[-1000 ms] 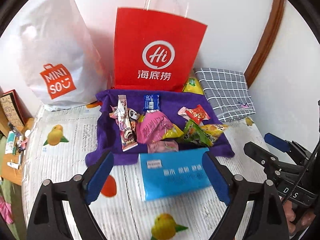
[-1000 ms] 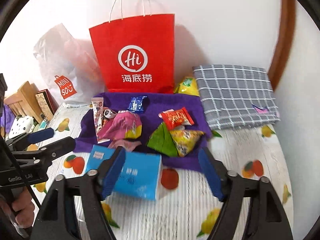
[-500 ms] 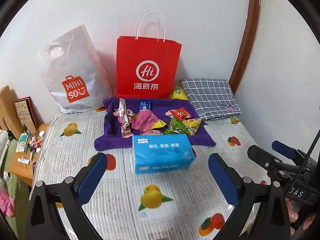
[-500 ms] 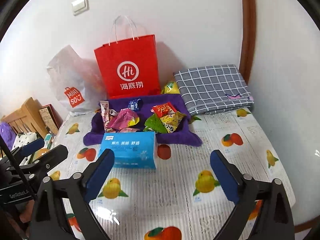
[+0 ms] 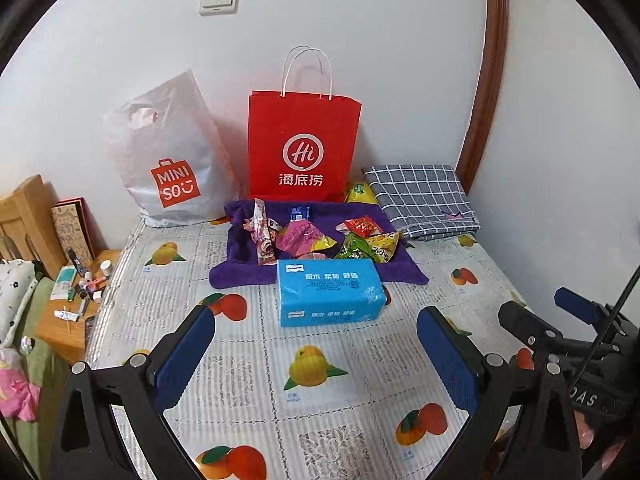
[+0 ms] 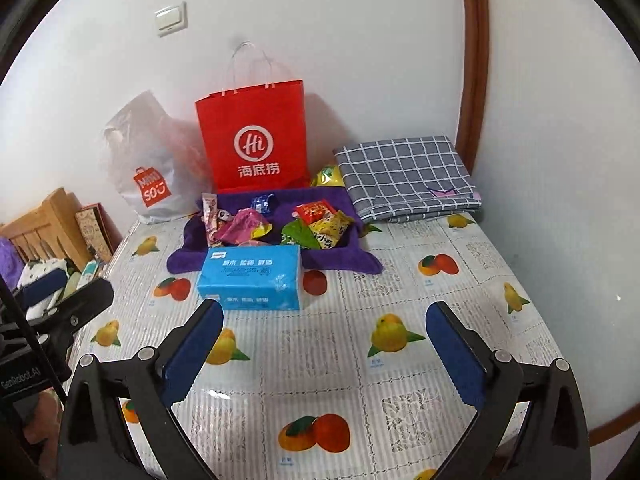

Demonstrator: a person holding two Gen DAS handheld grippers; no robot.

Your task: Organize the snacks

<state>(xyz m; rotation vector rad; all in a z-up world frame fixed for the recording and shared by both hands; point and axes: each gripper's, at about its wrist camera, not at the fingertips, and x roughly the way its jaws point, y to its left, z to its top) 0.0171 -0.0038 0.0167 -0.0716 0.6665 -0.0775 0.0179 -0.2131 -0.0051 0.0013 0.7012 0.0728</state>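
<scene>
Left gripper (image 5: 316, 340) and right gripper (image 6: 324, 340) — jaws of both stand wide, nothing between them, above the table (image 5: 248, 368) with its fruit-print cover. The right gripper's jaws are opening. The snacks (image 5: 320, 238) lie in a loose pile on a purple cloth (image 5: 240, 272) near the far wall. A blue tissue pack (image 5: 330, 298) rests at the cloth's near edge, overlapping it. Behind the cloth stand a red paper bag (image 5: 302, 144) and a white plastic bag (image 5: 168, 152) — both against the wall. A folded grey checked cloth (image 5: 420, 196) lies just right of the purple cloth.
</scene>
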